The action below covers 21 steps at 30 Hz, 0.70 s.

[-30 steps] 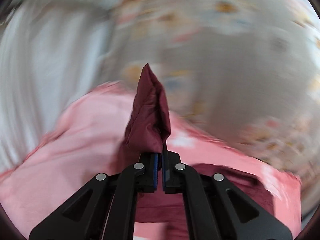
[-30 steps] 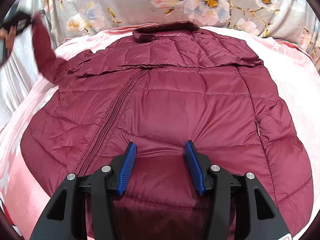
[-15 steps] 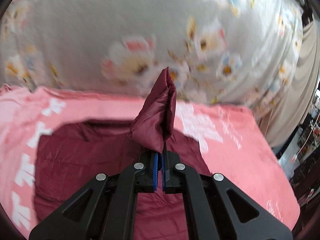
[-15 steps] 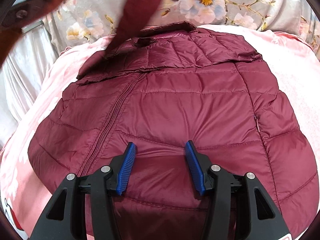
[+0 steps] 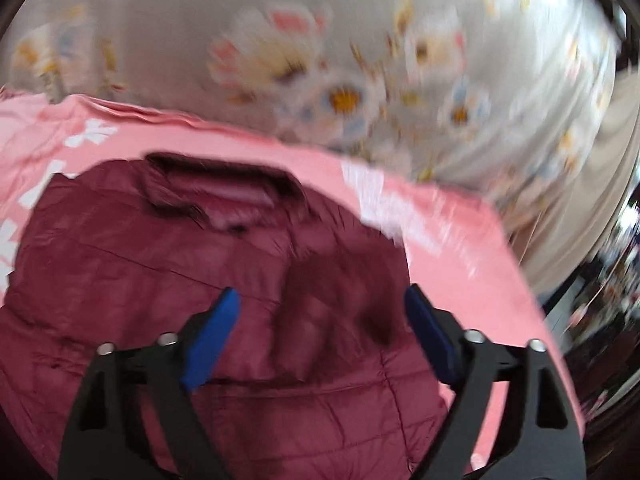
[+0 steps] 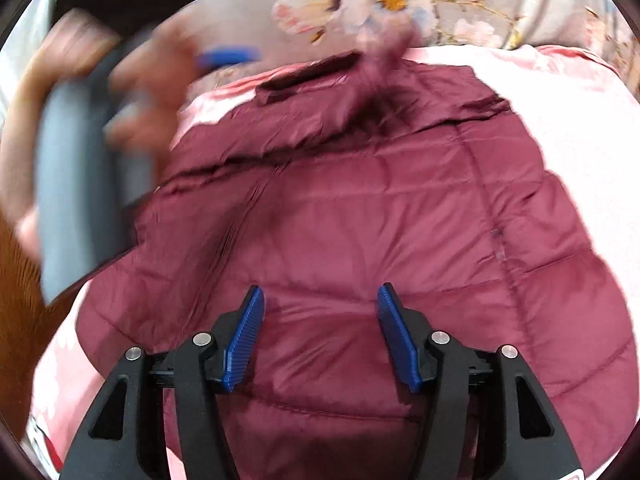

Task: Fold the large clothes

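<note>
A maroon puffer jacket (image 5: 160, 272) (image 6: 360, 208) lies flat on the bed, zip up and collar (image 5: 224, 184) (image 6: 308, 76) at the far end. My left gripper (image 5: 322, 300) is open and its jaws are still opening. The blurred sleeve end (image 5: 336, 280) lies loose on the jacket's chest below them, touching neither pad. In the right wrist view that gripper is a blur at upper left, held by a person's hand (image 6: 152, 80). My right gripper (image 6: 320, 292) hovers over the hem, its jaws opening, nothing pinched between them.
A pink blanket (image 5: 460, 248) (image 6: 580, 100) lies under the jacket. A grey floral cover (image 5: 320, 60) (image 6: 440, 0) rises behind the collar. The bed's edge and a dark, cluttered room (image 5: 600, 300) show at the right of the left wrist view.
My left gripper carried the sleeve in from the left across the jacket, sank, then opened and let it drop. The right gripper's jaws stand slightly wider.
</note>
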Each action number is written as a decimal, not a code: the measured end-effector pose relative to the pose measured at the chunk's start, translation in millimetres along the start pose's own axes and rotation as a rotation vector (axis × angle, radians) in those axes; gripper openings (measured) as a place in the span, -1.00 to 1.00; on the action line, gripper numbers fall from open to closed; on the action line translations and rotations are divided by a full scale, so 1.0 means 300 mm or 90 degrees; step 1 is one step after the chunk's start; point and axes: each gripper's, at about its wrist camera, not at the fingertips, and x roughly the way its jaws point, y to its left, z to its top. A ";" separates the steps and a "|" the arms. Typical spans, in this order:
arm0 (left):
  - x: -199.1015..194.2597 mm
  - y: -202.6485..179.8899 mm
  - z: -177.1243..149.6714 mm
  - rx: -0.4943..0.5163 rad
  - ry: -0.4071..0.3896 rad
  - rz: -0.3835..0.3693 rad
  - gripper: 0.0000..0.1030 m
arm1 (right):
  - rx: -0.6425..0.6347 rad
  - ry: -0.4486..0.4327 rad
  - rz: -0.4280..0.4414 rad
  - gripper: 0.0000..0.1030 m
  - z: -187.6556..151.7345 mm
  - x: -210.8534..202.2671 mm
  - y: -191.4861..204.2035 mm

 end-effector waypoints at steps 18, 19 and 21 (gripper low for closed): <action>-0.102 0.957 -0.088 -0.495 0.013 0.062 0.29 | 0.174 0.009 -0.069 -0.34 0.469 0.261 -0.296; -0.097 0.973 -0.087 -0.504 0.013 0.055 0.15 | 0.169 0.015 -0.068 -0.76 0.472 0.273 -0.282; -0.080 0.977 -0.067 -0.506 0.017 0.050 -0.17 | 0.144 0.002 -0.060 -0.93 0.499 0.257 -0.235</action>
